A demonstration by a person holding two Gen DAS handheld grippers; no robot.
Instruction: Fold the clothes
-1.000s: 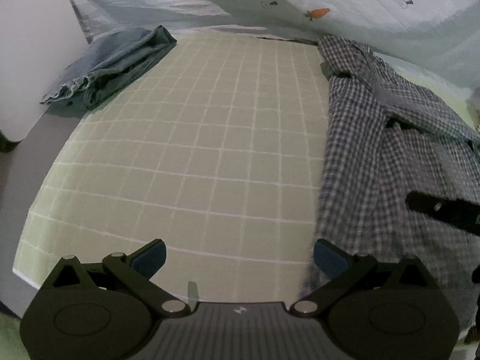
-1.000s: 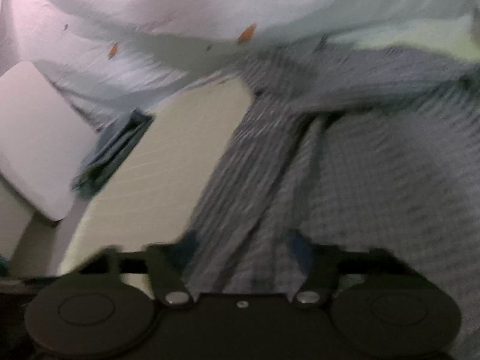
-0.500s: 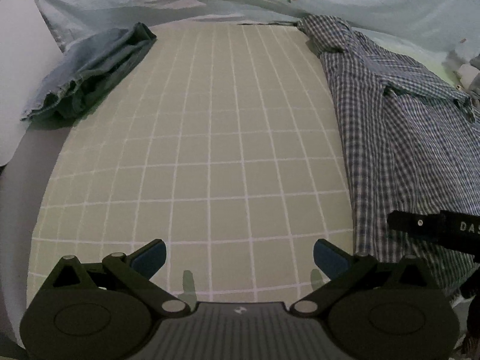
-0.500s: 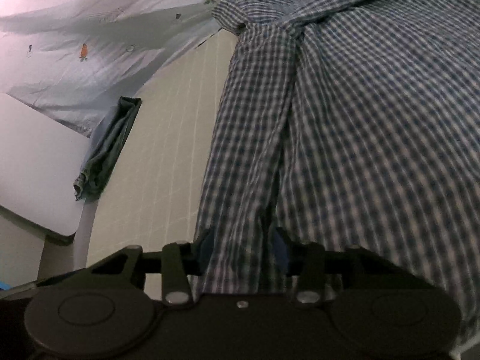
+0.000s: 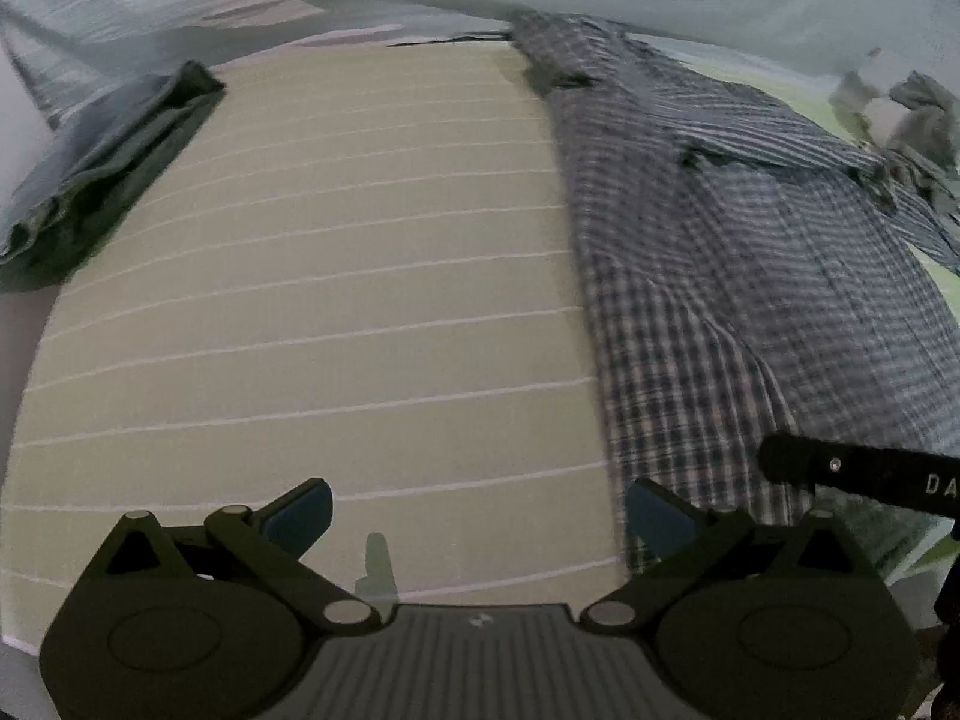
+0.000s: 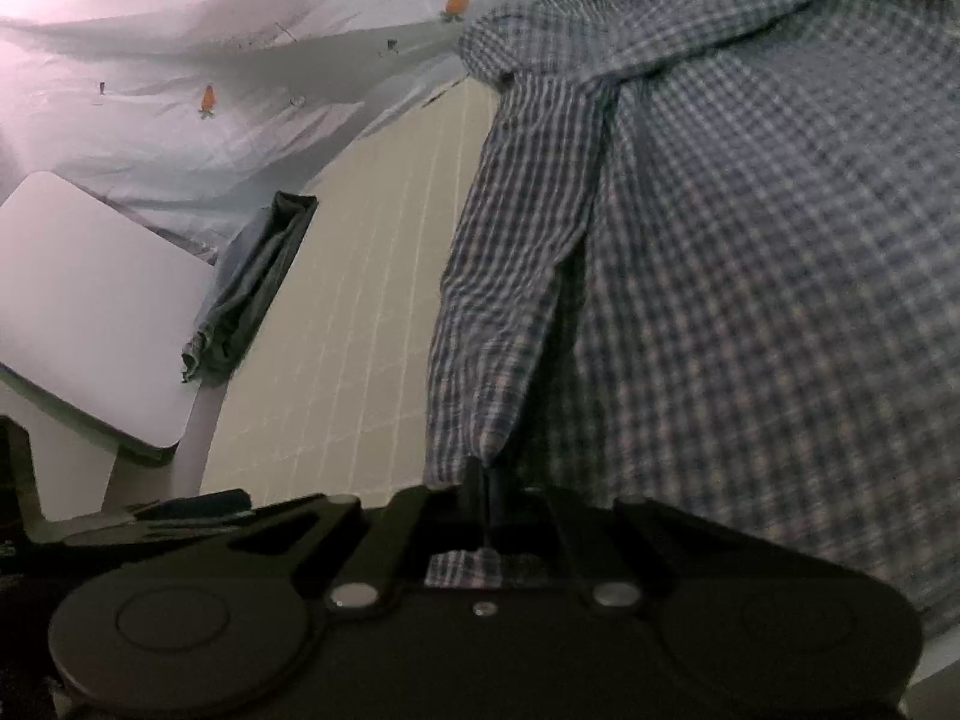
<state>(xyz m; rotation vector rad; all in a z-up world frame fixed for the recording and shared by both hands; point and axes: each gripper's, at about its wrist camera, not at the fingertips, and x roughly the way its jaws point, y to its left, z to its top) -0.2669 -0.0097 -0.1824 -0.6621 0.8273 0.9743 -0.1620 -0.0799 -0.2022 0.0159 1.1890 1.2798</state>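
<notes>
A blue-and-white checked shirt (image 5: 750,276) lies spread on the right half of a pale green gridded mat (image 5: 336,300). In the right wrist view the same shirt (image 6: 750,276) fills the right side. My right gripper (image 6: 485,495) is shut on the lower end of the shirt's sleeve (image 6: 510,276), with checked cloth pinched between its pads. My left gripper (image 5: 477,513) stands open low over the mat, its right finger (image 5: 654,516) at the shirt's left edge and nothing between the fingers. Part of the right gripper's black body (image 5: 864,477) shows at the right of the left wrist view.
A folded blue denim garment (image 5: 102,174) lies at the mat's far left corner, also seen as denim (image 6: 252,294) in the right wrist view. A pale sheet with carrot prints (image 6: 240,72) lies beyond the mat. A white board (image 6: 84,312) sits left of it.
The right gripper's fingers closed from half open onto the sleeve end. The left gripper shifted toward the shirt's edge, staying open; its view is now motion-blurred.
</notes>
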